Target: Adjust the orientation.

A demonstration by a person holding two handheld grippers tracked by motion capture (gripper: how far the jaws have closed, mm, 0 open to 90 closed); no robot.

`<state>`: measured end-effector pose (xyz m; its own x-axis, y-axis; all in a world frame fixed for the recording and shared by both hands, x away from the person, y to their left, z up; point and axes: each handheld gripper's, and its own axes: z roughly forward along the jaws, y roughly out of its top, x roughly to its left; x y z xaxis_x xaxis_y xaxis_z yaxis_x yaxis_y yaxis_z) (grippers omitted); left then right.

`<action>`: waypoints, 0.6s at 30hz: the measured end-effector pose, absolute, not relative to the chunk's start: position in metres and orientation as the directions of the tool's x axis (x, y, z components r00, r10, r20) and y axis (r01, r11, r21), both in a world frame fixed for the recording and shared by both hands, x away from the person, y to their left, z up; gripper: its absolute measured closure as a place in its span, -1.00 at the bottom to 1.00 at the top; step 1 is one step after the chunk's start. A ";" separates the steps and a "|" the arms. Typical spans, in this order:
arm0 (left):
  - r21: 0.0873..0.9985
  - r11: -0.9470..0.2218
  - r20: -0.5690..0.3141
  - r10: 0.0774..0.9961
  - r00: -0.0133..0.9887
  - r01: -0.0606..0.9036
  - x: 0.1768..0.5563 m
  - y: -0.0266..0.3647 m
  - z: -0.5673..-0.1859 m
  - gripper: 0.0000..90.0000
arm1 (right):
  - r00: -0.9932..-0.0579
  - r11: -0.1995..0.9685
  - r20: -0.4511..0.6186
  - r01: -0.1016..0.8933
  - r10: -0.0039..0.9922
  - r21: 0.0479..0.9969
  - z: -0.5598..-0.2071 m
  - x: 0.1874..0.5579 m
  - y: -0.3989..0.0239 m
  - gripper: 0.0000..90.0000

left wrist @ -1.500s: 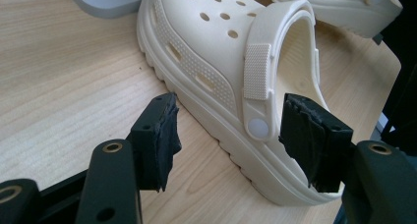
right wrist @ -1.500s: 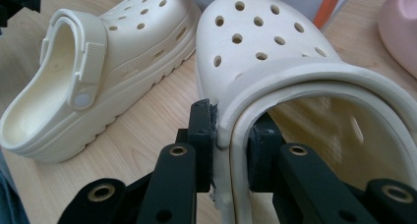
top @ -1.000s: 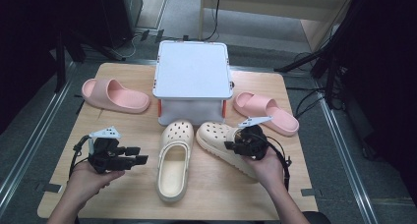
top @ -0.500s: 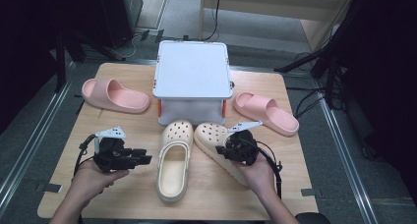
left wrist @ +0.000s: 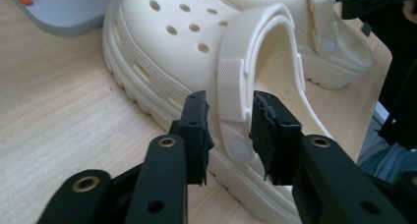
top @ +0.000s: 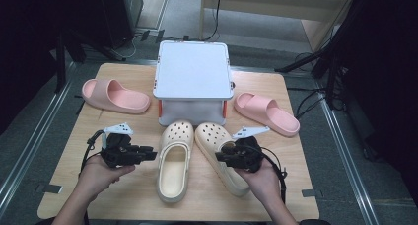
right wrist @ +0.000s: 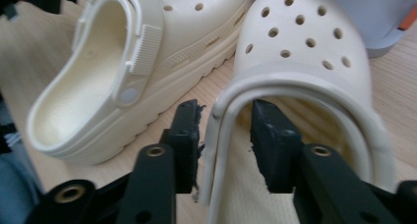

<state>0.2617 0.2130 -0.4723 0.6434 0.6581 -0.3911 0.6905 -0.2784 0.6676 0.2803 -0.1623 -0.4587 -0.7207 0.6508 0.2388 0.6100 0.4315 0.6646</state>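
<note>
Cream left clog's strap sits between the left claw's spread, closing jaws, untouched.

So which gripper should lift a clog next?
Left gripper, probably: its jaws have just been closing around the left clog's strap. The right gripper's have just been opening, loose around the right clog's strap.

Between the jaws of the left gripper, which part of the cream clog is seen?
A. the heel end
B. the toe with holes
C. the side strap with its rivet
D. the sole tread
C: in the left gripper view, the left gripper has the cream clog's side strap between its jaws.
</note>
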 end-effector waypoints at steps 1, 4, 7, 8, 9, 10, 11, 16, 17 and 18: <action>0.671 -0.276 -0.387 0.662 0.643 0.688 0.263 0.213 -0.472 0.54 | -0.722 0.422 0.246 0.607 0.646 0.674 -0.456 0.278 -0.168 0.58; 0.669 -0.284 -0.380 0.664 0.644 0.687 0.267 0.212 -0.473 0.60 | -0.711 0.407 0.241 0.609 0.660 0.680 -0.453 0.276 -0.182 0.91; 0.662 -0.293 -0.375 0.668 0.643 0.690 0.270 0.210 -0.476 0.62 | -0.707 0.424 0.228 0.615 0.669 0.665 -0.456 0.277 -0.183 0.92; 0.659 -0.294 -0.380 0.664 0.644 0.692 0.271 0.209 -0.478 0.62 | -0.712 0.438 0.219 0.613 0.667 0.658 -0.459 0.279 -0.182 0.92; 0.656 -0.302 -0.379 0.662 0.647 0.692 0.273 0.207 -0.480 0.61 | -0.713 0.451 0.211 0.614 0.669 0.648 -0.462 0.280 -0.180 0.92; 0.649 -0.312 -0.374 0.663 0.649 0.693 0.275 0.205 -0.483 0.60 | -0.729 0.479 0.191 0.600 0.658 0.641 -0.467 0.283 -0.173 0.90; 0.649 -0.312 -0.374 0.663 0.649 0.693 0.275 0.205 -0.483 0.59 | -0.729 0.479 0.191 0.600 0.658 0.641 -0.467 0.283 -0.173 0.90; 0.654 -0.320 -0.368 0.658 0.657 0.686 0.276 0.201 -0.486 0.58 | -0.745 0.528 0.135 0.576 0.653 0.624 -0.471 0.286 -0.155 0.90; 0.654 -0.320 -0.368 0.657 0.658 0.685 0.276 0.201 -0.486 0.58 | -0.745 0.528 0.135 0.576 0.653 0.624 -0.471 0.286 -0.155 0.90; 0.654 -0.319 -0.370 0.656 0.658 0.685 0.276 0.202 -0.486 0.58 | -0.747 0.528 0.138 0.576 0.651 0.624 -0.471 0.286 -0.154 0.90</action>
